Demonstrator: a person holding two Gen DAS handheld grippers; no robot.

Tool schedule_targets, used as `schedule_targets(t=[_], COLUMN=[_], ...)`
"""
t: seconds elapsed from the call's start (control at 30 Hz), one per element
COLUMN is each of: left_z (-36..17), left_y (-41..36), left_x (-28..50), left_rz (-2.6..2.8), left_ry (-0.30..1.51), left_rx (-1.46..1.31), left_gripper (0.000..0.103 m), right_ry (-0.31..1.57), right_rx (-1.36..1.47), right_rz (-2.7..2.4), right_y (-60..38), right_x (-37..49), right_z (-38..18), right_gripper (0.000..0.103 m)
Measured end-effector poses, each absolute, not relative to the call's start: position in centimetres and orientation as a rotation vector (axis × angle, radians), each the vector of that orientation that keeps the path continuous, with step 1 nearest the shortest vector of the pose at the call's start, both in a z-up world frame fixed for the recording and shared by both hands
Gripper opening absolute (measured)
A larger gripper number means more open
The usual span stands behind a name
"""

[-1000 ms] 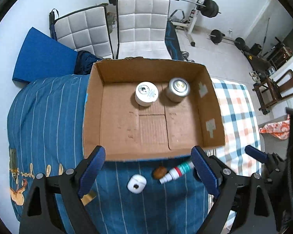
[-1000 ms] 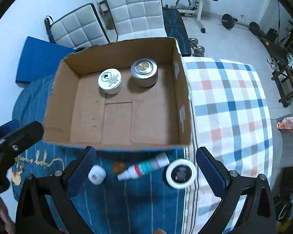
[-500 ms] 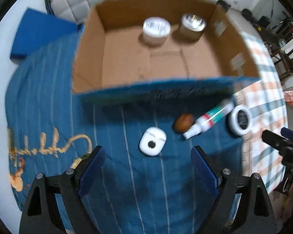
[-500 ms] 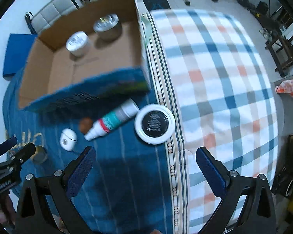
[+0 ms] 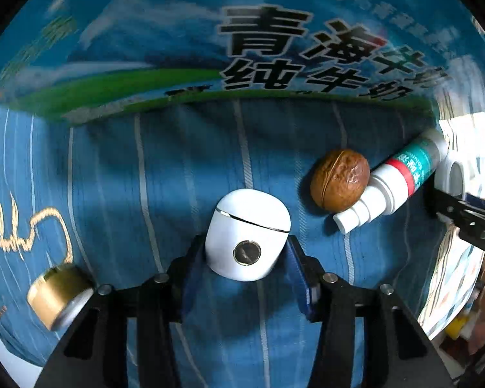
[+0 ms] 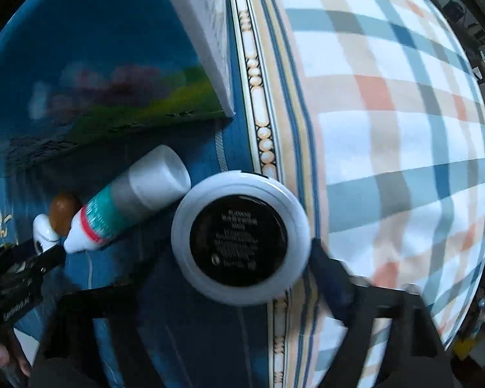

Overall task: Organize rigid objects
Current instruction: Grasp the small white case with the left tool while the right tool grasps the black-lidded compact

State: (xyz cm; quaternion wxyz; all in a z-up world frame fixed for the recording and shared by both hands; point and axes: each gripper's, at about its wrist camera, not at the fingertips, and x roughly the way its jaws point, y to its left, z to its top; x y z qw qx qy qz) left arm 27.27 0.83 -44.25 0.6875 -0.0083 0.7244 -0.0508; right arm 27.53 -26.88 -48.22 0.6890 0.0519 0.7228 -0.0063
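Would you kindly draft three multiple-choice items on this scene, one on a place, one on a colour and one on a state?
1. Where does the walnut lie?
A. Inside the box
B. Against the spray bottle, on the blue bedcover
C. On the checked cloth

2. What colour is the middle of the round jar?
A. Black
B. Red
C. Green

3. How does the left gripper stand?
A. Wide open above the box
B. Closed on the walnut
C. Fingers at both sides of the white case

Answers: 1 B, nut and bottle touch; 2 A, black disc in a white rim; 3 C, blue pads flank the case.
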Motion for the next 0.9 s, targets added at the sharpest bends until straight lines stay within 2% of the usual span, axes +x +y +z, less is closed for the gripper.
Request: schedule_targets(t=[0.3, 0.43, 0.9], left_z=[-44.4, -44.3, -41.8], left_y=[0.6, 0.2, -0.2], left_x=[25.8, 25.4, 21.7], left_rz=[-0.083, -0.073, -0.061], left_ry=[1.603, 1.592, 1.55], left_rx=[0.035, 0.034, -0.039], left_gripper=[0.046, 0.044, 0.044], right_ry=[1.664, 1.654, 1.605], right_rx=[0.033, 0.035, -0.027], right_rz=[-0.037, -0.043, 0.042], right_y=[-24.7, -24.3, -21.1], right_x=[28.2, 28.1, 21.6], right_z=[-49.0, -48.9, -45.9], right_gripper=[0.08, 0.077, 0.077])
